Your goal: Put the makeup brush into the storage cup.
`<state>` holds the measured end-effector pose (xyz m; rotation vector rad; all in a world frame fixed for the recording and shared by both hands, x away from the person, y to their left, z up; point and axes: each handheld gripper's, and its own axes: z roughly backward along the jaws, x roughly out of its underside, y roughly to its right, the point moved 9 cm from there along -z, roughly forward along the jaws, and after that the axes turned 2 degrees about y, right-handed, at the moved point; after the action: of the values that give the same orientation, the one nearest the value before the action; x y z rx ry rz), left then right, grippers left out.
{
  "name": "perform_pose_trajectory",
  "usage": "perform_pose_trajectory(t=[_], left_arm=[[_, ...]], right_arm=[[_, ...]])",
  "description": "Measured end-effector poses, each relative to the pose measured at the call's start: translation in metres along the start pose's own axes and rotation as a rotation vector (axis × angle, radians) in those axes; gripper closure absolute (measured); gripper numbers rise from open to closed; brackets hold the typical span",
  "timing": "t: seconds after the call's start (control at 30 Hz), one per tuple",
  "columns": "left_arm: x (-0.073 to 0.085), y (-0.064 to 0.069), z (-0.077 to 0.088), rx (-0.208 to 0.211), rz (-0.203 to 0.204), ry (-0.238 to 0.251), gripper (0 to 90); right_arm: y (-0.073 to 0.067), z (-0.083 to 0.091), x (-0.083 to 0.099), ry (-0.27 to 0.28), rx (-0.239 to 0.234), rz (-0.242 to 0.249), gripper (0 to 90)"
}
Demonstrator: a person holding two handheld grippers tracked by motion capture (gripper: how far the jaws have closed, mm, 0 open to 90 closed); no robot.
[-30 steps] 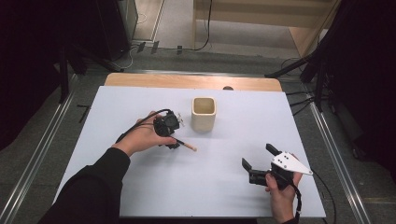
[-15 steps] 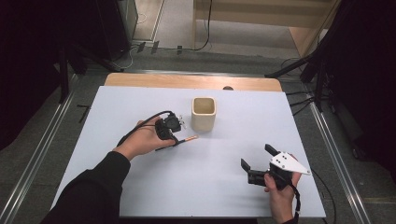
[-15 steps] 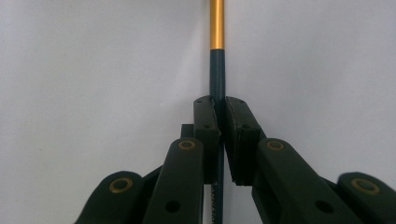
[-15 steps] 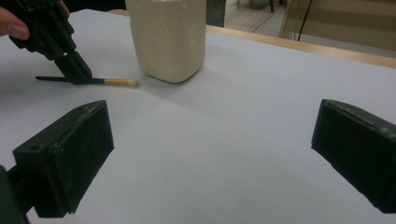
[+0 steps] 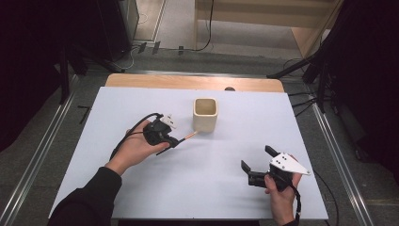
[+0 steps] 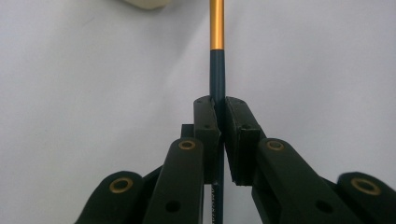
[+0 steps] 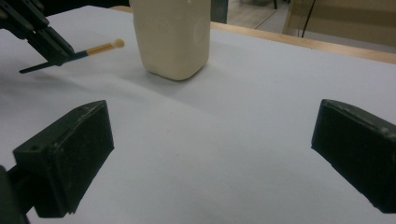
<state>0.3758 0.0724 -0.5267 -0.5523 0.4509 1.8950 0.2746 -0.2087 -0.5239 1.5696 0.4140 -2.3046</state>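
Pencil (image 6: 217, 70) clenched in left tongs (image 5: 172, 141) beside cup (image 5: 205, 114), right tongs (image 5: 256, 160) spread wide, bare table (image 5: 216, 179) around.

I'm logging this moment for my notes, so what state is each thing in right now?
Left gripper: shut on the pencil.
Pencil: clamped between the jaws, held off the table, eraser end toward the cup.
Cup: upright on the table, nothing seen inside.
Right gripper: open, holding nothing.
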Motion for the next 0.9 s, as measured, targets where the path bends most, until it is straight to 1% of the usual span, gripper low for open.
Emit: perform_pose_trajectory(t=[0.03,0.1,0.17,0.2,0.27,0.3,0.37,0.4,0.5,0.6,0.73,0.77,0.83,0.9], left_arm=[[0.000,0.001,0.002,0.003,0.006,0.024,84.6],[0.001,0.003,0.007,-0.005,0.016,0.065,84.6],[0.003,0.006,0.010,0.004,0.045,0.107,84.6],[0.004,0.006,0.012,-0.001,0.051,0.127,84.6],[0.005,0.009,0.015,0.013,0.077,0.167,84.6],[0.006,0.011,0.017,0.004,0.086,0.192,84.6],[0.007,0.014,0.018,0.006,0.089,0.213,84.6],[0.007,0.015,0.020,-0.010,0.080,0.229,84.6],[0.006,0.021,0.023,-0.020,0.075,0.279,84.6],[0.007,0.025,0.025,-0.023,0.090,0.323,84.6],[0.009,0.029,0.030,-0.026,0.120,0.375,84.6],[0.011,0.030,0.032,-0.026,0.121,0.386,84.6],[0.012,0.031,0.035,-0.026,0.133,0.408,84.6],[0.015,0.030,0.037,-0.036,0.144,0.436,84.6]], right_arm=[[-0.001,0.000,0.000,0.001,0.002,0.007,0.0],[-0.002,-0.001,0.000,-0.005,0.006,0.018,0.0],[-0.004,-0.002,0.000,-0.009,0.004,0.014,0.0],[-0.005,-0.002,0.000,-0.010,0.000,0.019,0.0],[-0.008,-0.004,-0.001,-0.012,-0.002,0.025,0.0],[-0.009,-0.004,-0.001,-0.014,-0.005,0.025,0.0],[-0.011,-0.005,-0.003,-0.012,-0.009,0.029,0.0],[-0.013,-0.006,-0.003,-0.012,-0.013,0.027,0.0],[-0.016,-0.008,-0.006,-0.010,-0.023,0.024,0.0],[-0.019,-0.011,-0.008,-0.009,-0.030,0.024,0.0],[-0.022,-0.013,-0.012,-0.003,-0.039,0.015,0.0],[-0.023,-0.014,-0.014,0.002,-0.043,0.018,0.0],[-0.024,-0.015,-0.017,0.007,-0.046,0.019,0.0],[-0.025,-0.016,-0.019,0.008,-0.048,0.014,0.0]])
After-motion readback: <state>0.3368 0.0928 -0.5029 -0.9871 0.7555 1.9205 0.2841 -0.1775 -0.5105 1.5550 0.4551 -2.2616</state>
